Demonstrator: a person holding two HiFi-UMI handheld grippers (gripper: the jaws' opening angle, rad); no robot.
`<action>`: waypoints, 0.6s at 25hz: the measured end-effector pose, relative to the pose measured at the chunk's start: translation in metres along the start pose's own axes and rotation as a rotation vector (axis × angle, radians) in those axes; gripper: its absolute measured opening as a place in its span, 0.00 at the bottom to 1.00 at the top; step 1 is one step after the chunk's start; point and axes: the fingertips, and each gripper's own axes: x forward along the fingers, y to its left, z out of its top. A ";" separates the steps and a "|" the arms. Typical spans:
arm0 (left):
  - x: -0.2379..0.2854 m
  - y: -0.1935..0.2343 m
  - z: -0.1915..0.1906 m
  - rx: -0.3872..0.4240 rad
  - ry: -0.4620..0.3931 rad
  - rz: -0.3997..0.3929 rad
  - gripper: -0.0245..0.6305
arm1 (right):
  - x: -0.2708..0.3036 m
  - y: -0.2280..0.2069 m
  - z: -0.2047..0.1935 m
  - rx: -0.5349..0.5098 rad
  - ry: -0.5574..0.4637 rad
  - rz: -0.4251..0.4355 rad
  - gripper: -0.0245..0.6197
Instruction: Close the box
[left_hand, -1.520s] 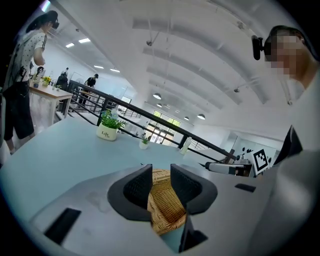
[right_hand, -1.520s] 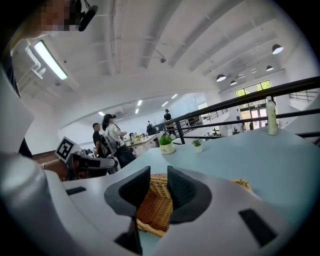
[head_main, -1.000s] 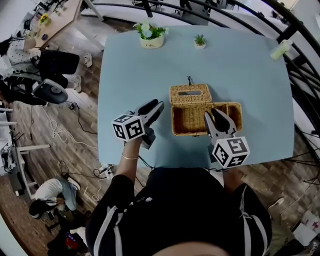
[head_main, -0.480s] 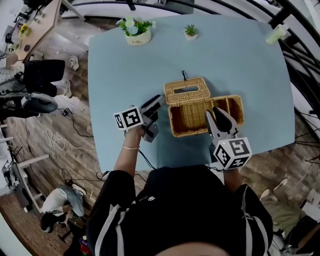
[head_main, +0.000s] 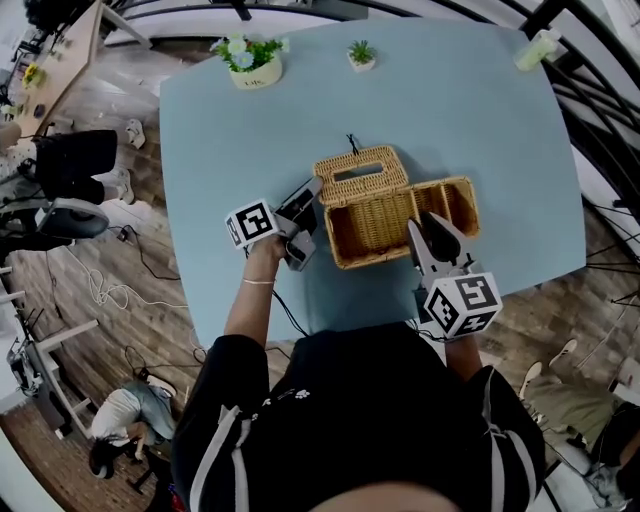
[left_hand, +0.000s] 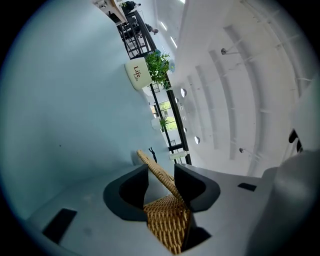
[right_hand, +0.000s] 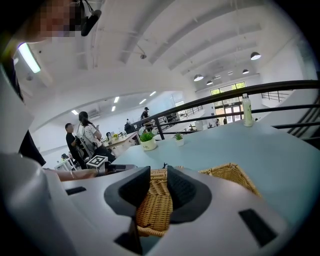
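On the blue tabletop (head_main: 450, 110), toward the near edge: wicker box (head_main: 400, 222), open, with its slotted lid (head_main: 362, 176) folded back on the far side. Pinches the box's near wall with the right hand-held gripper (head_main: 432, 228), jaws narrow and pressed on the weave, probably to pin the body down while swinging the lid. Reaches in from the left with the left hand-held gripper (head_main: 308, 195), rolled onto its side so as to straddle the lid's thin left edge. Jaws there wide, just been opening, with the tilted lid panel between them, close against one pad, not squeezed from both sides. Looks more like a lift-and-tip than a firm pinch.

Against a second ago: left hand-held gripper no longer clear of the box and higher up, but down at the lid's edge, with the tabletop now turned upright in its own view. Right hand-held gripper unmoved, same grip on the same wall. Lid not yet over the body.
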 end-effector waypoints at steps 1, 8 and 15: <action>0.001 -0.001 0.001 -0.004 -0.006 -0.009 0.25 | -0.001 0.000 0.000 0.000 -0.001 -0.002 0.20; 0.002 0.001 0.003 -0.017 -0.024 0.012 0.21 | -0.005 -0.004 0.002 0.008 -0.008 -0.002 0.20; 0.001 -0.012 0.013 0.043 -0.067 0.014 0.19 | -0.002 -0.012 0.005 0.001 -0.008 -0.006 0.20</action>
